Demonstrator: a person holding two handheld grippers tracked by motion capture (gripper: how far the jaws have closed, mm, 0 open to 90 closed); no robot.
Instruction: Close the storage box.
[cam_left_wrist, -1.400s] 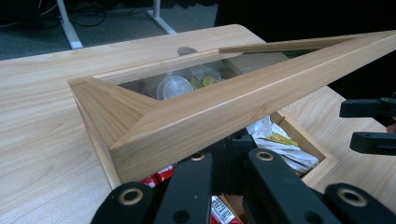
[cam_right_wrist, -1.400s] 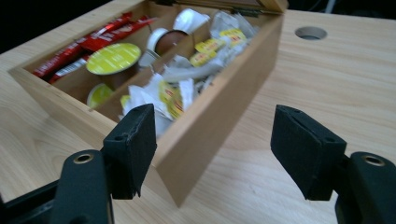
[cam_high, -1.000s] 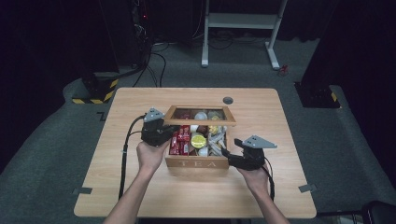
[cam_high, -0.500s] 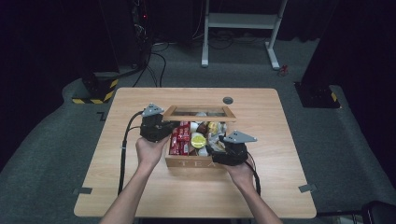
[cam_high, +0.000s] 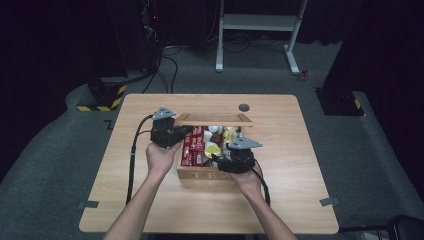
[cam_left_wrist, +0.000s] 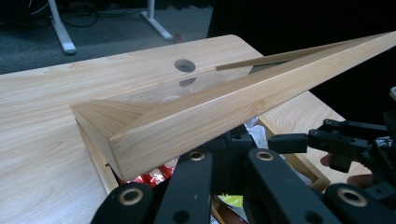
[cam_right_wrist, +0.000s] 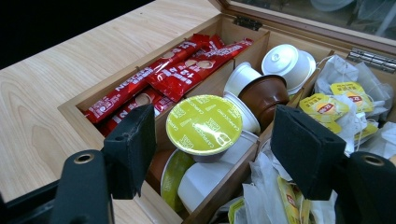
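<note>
A wooden tea box (cam_high: 200, 175) stands mid-table with its glass-paned lid (cam_high: 215, 119) raised. My left gripper (cam_high: 175, 134) is at the lid's left end, and in the left gripper view the lid frame (cam_left_wrist: 224, 112) crosses just over the left gripper (cam_left_wrist: 229, 154), whose narrow jaws look shut on it with the tips hidden. My right gripper (cam_high: 222, 159) hovers open over the box's middle. In the right gripper view the right gripper (cam_right_wrist: 217, 149) has one pad on each side of a capsule with a yellow-green foil top (cam_right_wrist: 204, 123), without touching it.
Red coffee sachets (cam_right_wrist: 159, 79) fill the left compartment. White (cam_right_wrist: 286, 60) and brown (cam_right_wrist: 264, 95) capsules sit behind the green one, with yellow-tagged tea bags (cam_right_wrist: 345, 102) to the right. The table (cam_high: 300, 150) has a round cable hole (cam_high: 244, 107) behind the box.
My right gripper has moved left from the box's front right corner to above the capsules. The left gripper and the raised lid have stayed put.
</note>
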